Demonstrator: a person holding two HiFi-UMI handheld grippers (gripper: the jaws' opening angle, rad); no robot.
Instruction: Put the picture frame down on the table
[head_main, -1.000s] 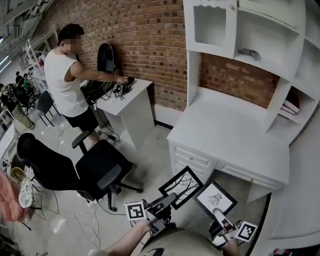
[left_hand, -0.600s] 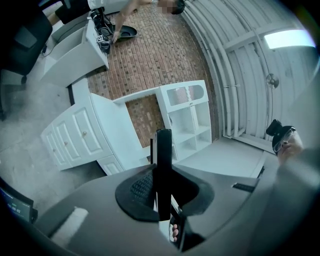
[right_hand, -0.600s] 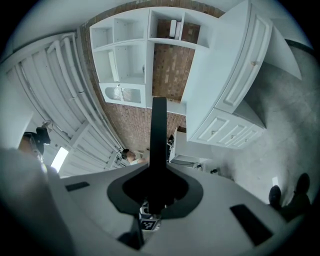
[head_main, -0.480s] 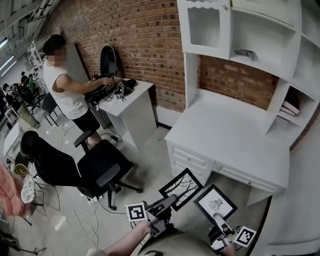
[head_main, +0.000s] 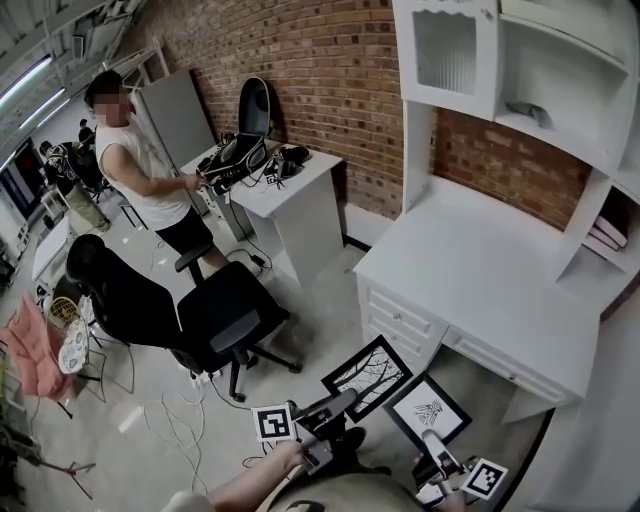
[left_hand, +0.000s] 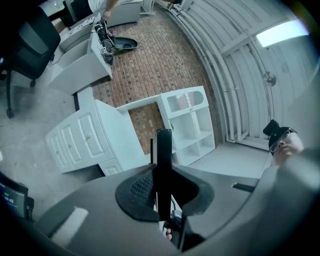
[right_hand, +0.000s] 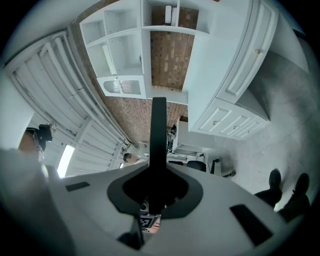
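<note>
Left tongs (head_main: 338, 405) pinched on the lower corner of the branch-print picture frame (head_main: 367, 374). Right tongs (head_main: 434, 440) pinched on the lower edge of a second frame (head_main: 430, 409), the one with a small dark print. (Each gripper view shows a black frame edge-on, clamped between the jaws.)

Both frames hang in the air in front of the white desk (head_main: 480, 270), over the floor near its drawers, and neither is over the desktop yet. They sit just beside each other, apart.

Risks, as judged from here:
- Each frame is held by one thin edge only, so a quick swing could make it pivot in the pads or slip out onto the floor.
- The frames are close together and could knock corners on the way in.
- Coming in too low would catch a frame on the desk's front edge.
- Letting go before a frame rests flat would drop it, and the glazing might crack.
</note>
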